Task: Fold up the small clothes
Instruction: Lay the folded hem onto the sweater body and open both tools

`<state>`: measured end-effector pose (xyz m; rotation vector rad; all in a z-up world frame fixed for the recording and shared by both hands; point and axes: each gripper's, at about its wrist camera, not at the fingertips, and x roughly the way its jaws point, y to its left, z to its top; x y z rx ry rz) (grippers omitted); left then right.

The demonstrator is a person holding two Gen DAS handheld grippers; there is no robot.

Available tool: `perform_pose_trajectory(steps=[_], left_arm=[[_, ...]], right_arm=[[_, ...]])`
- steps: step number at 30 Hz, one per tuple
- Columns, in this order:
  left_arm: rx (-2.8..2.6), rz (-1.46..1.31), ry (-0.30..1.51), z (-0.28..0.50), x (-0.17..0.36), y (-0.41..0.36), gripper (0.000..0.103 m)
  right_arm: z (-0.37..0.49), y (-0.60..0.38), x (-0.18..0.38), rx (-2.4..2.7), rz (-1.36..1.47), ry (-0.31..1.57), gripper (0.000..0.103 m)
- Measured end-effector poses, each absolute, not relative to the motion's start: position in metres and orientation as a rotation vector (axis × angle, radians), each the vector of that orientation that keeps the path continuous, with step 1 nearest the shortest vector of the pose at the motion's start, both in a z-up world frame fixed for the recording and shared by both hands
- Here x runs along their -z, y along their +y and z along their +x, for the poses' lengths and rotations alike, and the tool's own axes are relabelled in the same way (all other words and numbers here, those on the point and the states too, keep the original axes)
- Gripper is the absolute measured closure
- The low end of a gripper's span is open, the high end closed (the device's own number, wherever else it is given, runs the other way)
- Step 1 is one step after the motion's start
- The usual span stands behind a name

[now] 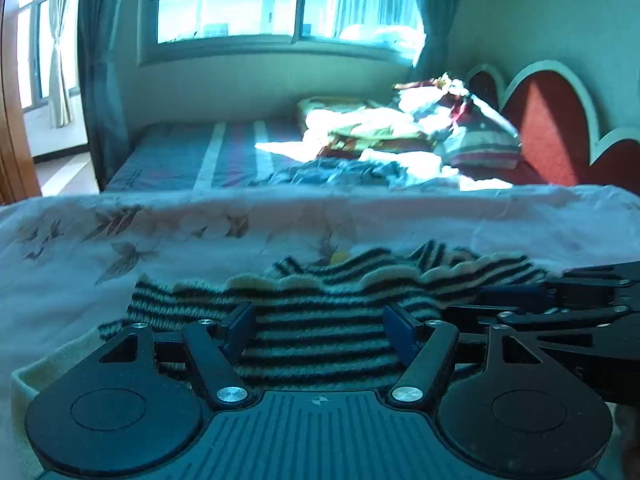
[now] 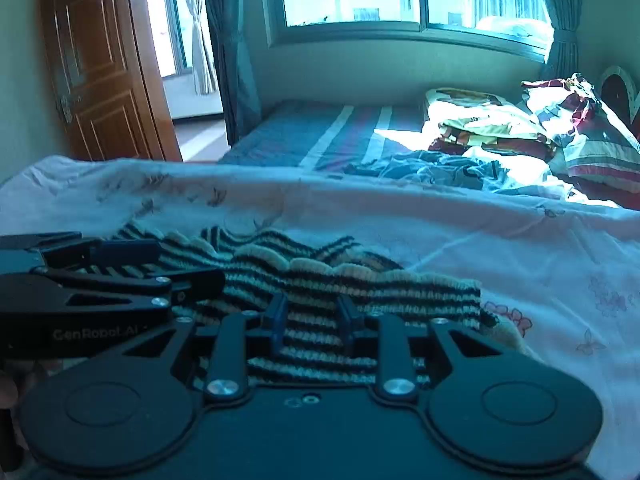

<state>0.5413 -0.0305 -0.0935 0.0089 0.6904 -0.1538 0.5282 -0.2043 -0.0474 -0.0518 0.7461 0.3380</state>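
Observation:
A small knitted garment (image 1: 328,288) with black and pale stripes and a cream scalloped edge lies crumpled on a white floral sheet (image 1: 160,240). My left gripper (image 1: 320,314) hangs low over its near part, jaws wide apart, with flat fabric showing between the pads. In the right wrist view the same garment (image 2: 320,280) lies under my right gripper (image 2: 312,320), whose jaws stand narrowly apart over the striped cloth without pinching it. The two grippers sit side by side: the right gripper (image 1: 520,296) shows at the right edge, and the left gripper (image 2: 176,264) shows at the left edge.
The floral sheet (image 2: 500,248) covers the work surface, and its far edge runs across both views. Beyond it stands a bed with a blue striped cover (image 2: 320,132), a heap of clothes and pillows (image 1: 420,128) and a red headboard (image 1: 552,120). A wooden door (image 2: 100,72) stands at the left.

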Motion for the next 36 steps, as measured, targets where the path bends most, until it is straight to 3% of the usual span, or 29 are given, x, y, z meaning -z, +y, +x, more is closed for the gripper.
perform_pose_trajectory(steps=[4,8,14,19,26,30,36], left_arm=[[0.043,0.096,0.675,0.531,0.091,-0.010,0.033],[0.090,0.010,0.675,0.525,0.095,0.027,0.033],[0.116,-0.007,0.577,0.479,0.068,0.020,0.033],[0.202,0.102,0.623,0.449,0.084,-0.019,0.033],[0.085,0.046,0.642,0.413,0.084,0.046,0.033],[0.120,-0.038,0.599,0.392,0.066,0.020,0.033],[0.180,0.028,0.645,0.371,0.087,-0.023,0.033]], right_arm=[[0.521,-0.218,0.054,-0.225,-0.224,0.721,0.068],[0.518,-0.264,0.055,-0.233,-0.124,0.720,0.071],[0.485,-0.247,0.027,-0.293,-0.061,0.664,0.063],[0.445,-0.206,0.039,-0.463,-0.124,0.691,0.064],[0.419,-0.266,0.045,-0.249,-0.113,0.713,0.060],[0.395,-0.251,0.020,-0.325,0.001,0.636,0.065],[0.367,-0.189,0.039,-0.415,-0.156,0.698,0.067]])
